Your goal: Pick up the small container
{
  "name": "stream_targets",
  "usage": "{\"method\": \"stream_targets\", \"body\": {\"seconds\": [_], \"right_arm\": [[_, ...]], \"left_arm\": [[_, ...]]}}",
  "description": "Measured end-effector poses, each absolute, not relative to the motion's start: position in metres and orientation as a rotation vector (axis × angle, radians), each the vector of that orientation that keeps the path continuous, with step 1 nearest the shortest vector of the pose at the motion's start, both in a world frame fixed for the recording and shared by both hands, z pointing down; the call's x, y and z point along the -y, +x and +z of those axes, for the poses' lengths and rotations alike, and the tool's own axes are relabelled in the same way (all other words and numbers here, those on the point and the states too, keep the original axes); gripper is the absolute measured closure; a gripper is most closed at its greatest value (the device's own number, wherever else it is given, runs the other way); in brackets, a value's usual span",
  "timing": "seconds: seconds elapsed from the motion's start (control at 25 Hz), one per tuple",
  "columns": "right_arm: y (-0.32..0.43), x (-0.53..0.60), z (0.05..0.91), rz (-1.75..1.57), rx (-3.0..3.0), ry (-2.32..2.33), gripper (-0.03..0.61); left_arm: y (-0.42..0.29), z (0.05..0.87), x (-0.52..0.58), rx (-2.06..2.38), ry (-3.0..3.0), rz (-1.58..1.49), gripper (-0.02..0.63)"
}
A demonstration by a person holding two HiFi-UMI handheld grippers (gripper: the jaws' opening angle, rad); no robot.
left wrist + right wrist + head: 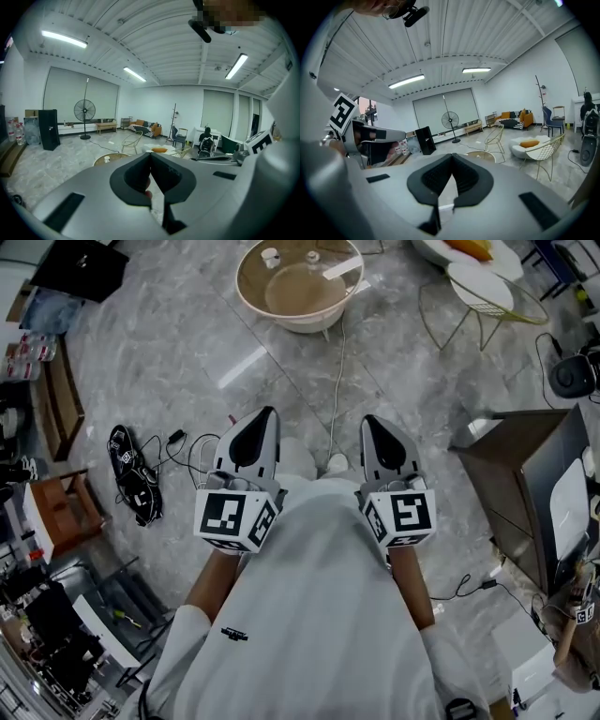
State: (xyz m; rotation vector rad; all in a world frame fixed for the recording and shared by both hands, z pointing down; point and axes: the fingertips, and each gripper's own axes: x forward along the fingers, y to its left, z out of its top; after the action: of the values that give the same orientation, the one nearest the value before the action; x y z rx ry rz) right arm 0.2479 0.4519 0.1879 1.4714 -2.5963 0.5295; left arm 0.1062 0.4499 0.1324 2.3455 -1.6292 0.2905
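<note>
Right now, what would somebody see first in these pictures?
First, the two grey grippers, left gripper and right gripper, both shut, side by side over the person's white shirt in the middle of the head view. Farther off, at the top, a round table carries the small container.

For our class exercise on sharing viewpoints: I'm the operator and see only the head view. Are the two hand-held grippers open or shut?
Observer: The left gripper view shows the left hand-held gripper with its black jaws meeting at the tips.
Operator: And the other one?
Observer: The right hand-held gripper is shut too, with nothing gripped.
Operator: What stands beyond the round table?
Observer: A black pedestal fan stands by the far wall, out of your frame.
</note>
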Motion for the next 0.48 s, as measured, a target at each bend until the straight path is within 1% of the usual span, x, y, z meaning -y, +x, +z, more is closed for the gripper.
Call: {"method": "stream_targets", "body": {"seconds": [0.28, 0.48], "right_arm": [[0.254, -0.443, 0.199, 0.547, 2.603, 1.441, 0.572], [0.246, -0.418, 0.203, 0.521, 2.574, 1.444, 0.572]], "left_arm": [[0.106, 0.14, -0.441, 1.603, 2.349, 0.28, 0.595], [0.081, 0.135, -0.409, 1.611, 2.357, 0.252, 0.595]]}}
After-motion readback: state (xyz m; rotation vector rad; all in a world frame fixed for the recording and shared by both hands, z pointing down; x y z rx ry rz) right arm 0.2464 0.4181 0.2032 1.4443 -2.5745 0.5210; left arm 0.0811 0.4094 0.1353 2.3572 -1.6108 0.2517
